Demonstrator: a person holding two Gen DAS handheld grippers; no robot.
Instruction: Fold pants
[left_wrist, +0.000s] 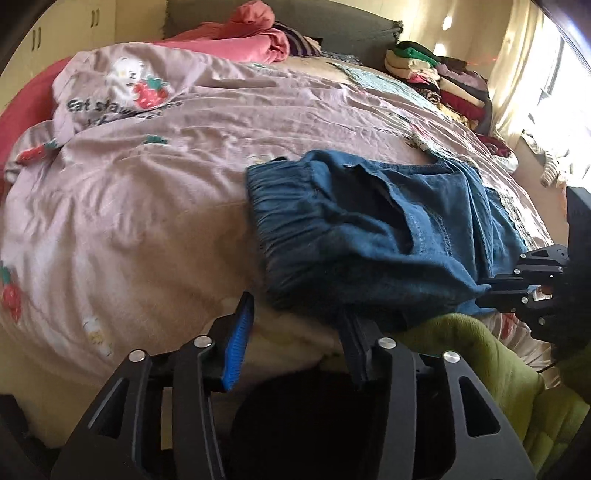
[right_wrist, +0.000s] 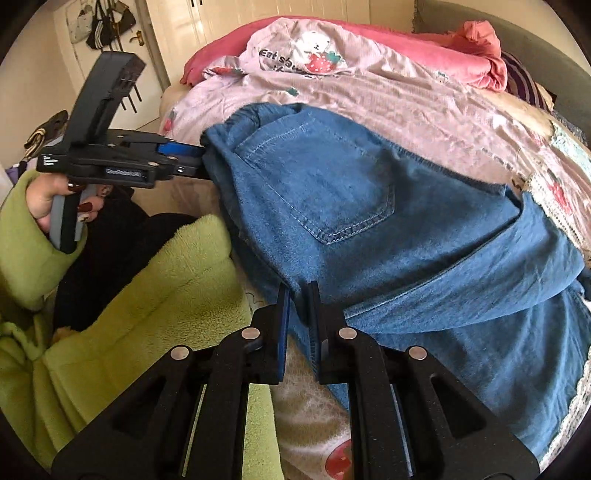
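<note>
The blue denim pants (right_wrist: 332, 206) lay folded over on the bed's pink strawberry-print cover (left_wrist: 155, 192), reaching from the middle of the right wrist view out toward four o'clock, their elastic waistband (left_wrist: 273, 199) at the end toward ten o'clock. The right gripper (right_wrist: 298, 295) had its jaws pinched tight on the near hem of the denim at six o'clock. The left gripper (left_wrist: 295, 317) stood with jaws parted and clear of the cloth, its right finger (left_wrist: 351, 332) just at the pants' near edge, held by a hand (right_wrist: 48, 206) in a green fleece sleeve (right_wrist: 22, 251).
</note>
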